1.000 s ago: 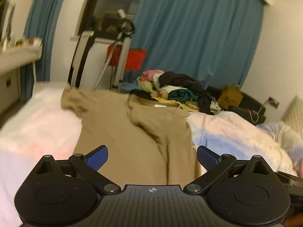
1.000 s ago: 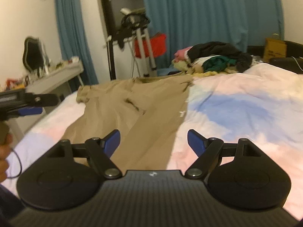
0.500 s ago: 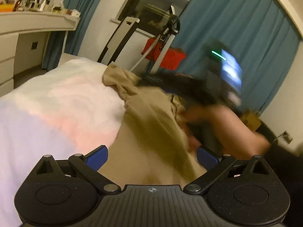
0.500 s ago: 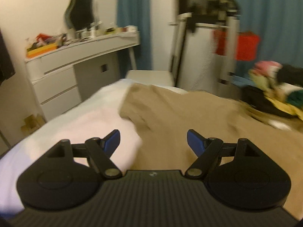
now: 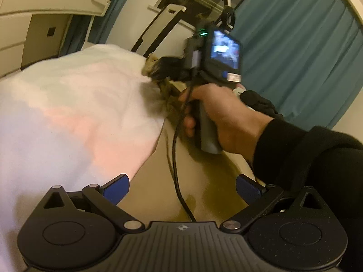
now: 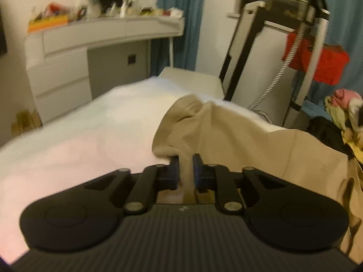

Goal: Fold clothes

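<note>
A tan garment (image 5: 158,188) lies spread on the bed (image 5: 68,113). My left gripper (image 5: 180,188) is open and empty, low over the garment's near part. In the left wrist view the right hand holds the other gripper (image 5: 172,70) at the garment's far bunched corner. In the right wrist view my right gripper (image 6: 185,170) is shut on a fold of the tan garment (image 6: 238,133) near its bunched edge, with the blue pads (image 6: 174,172) pinching the cloth.
A white dresser (image 6: 79,56) with clutter stands at the left. A garment steamer (image 6: 295,52) and a red bag (image 6: 317,61) stand beyond the bed. A pile of clothes (image 6: 344,108) lies at the far right. A black cable (image 5: 177,158) hangs over the garment.
My right gripper moved left across the bed to the garment's far corner and closed on a fold of it. My left gripper turned left and stayed open.
</note>
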The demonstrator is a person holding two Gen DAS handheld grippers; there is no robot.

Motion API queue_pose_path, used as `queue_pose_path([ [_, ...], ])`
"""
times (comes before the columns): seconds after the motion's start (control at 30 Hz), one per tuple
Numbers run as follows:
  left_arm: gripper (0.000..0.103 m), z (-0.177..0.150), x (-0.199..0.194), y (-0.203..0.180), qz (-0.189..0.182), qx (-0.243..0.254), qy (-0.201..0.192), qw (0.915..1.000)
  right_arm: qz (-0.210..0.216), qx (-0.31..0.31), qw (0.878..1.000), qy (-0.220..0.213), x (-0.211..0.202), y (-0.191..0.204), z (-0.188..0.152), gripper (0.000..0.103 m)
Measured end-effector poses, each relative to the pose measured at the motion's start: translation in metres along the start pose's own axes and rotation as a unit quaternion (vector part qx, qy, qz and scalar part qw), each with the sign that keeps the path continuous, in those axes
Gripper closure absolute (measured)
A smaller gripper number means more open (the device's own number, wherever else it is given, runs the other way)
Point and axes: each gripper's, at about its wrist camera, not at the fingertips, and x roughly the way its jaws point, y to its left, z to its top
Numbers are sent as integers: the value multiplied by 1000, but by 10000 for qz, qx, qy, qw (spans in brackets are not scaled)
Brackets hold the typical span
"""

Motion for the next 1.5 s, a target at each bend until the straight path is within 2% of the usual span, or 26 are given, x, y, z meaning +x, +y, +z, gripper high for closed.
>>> queue_pose_path([
  [0.17,2,-2,-4,-2,-107,-58,-43,9999,-482,480,9942,-833,-57,-40,16,93],
  [0.3,2,-4,-13,-8,-255,-36,-204,9995,-1016,1167,9789,-1334,-107,-93,10,93],
  [0.37,2,-6,-18,-12,-316,27,-261,9992,-1345,1613,9664,-1482,-128,-123,-4,95],
  [0.5,2,-13,-17,-22,-404,251,-232,9986,-1938,2395,9402,-1450,-151,-178,-55,95],
  [0.6,2,-21,-13,-33,-417,483,-247,9977,-2115,2816,9273,-1266,-153,-208,-95,95],
  [0.73,2,-29,-5,-47,-364,703,-207,9966,-2134,3034,9225,-1071,-146,-224,-128,95],
  [0.9,2,-34,8,-58,-213,928,-134,9954,-1950,2863,9348,-787,-137,-225,-134,92],
  [1.0,2,-32,16,-61,-155,1059,-184,9941,-1771,2804,9407,-718,-149,-219,-129,89],
  [1.03,2,-31,17,-62,-138,1119,-223,9934,-1789,2747,9420,-726,-157,-214,-128,80],
  [1.07,2,-31,17,-64,-132,1188,-269,9925,-1807,2689,9432,-733,-164,-209,-126,60],
  [1.1,2,-32,14,-67,-145,1270,-326,9913,-1827,2555,9454,-867,-176,-200,-126,49],
  [1.13,2,-33,11,-69,-152,1341,-379,9901,-1820,2448,9469,-1017,-188,-191,-126,33],
  [1.17,2,-33,7,-71,-145,1387,-422,9893,-1775,2396,9476,-1150,-201,-183,-127,29],
  [1.27,2,-34,-2,-75,-164,1463,-509,9878,-1607,2553,9440,-1338,-243,-162,-125,31],
  [1.5,1,-32,-50,-84,-350,1824,-896,9785,-1738,2373,9439,-1501,-345,-108,-124,31],
])
